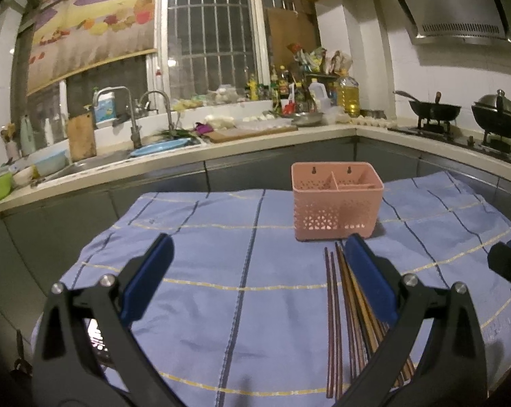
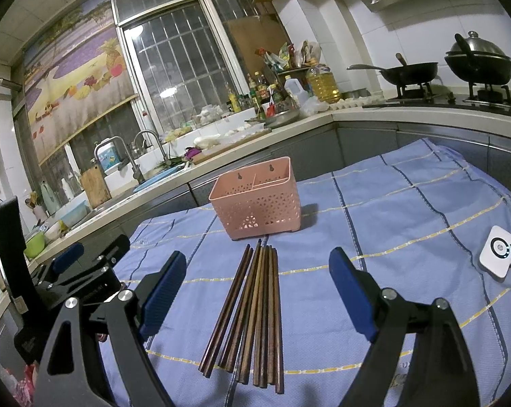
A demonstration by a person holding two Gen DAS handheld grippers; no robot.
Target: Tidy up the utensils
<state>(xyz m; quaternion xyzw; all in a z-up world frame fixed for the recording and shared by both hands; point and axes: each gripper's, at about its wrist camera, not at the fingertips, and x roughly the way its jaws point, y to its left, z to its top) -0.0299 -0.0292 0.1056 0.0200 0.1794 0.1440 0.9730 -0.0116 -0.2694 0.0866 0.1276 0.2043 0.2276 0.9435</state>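
On the blue checked cloth (image 2: 408, 210) we have the chopsticks (image 2: 255, 312) lying in a loose bundle, tips toward the pink caddy (image 2: 257, 203), which stands upright just beyond them with both compartments seemingly empty. We hold the right gripper (image 2: 257, 291) above the bundle with its jaws spread wide, the sticks lying between the two blue pads and touching neither. We hold the left gripper (image 1: 259, 271) equally wide and holding nothing, off to the left of the sticks; in the left view the chopsticks (image 1: 336, 315) pass partly behind its right finger.

We judge the task to be at its very start: nothing is sorted yet, and the step in hand is the first pick. Next we need to lower the right gripper over one stick or a pair, close across the shafts near their middle, lift, tilt them upright and drop them into a compartment. Thin, smooth sticks packed side by side may roll or come up several at once.

A white puck (image 2: 496, 254) with a cable sits at the right edge of the cloth. We can read no brand or writing anywhere; bottle labels on the counter are too small.
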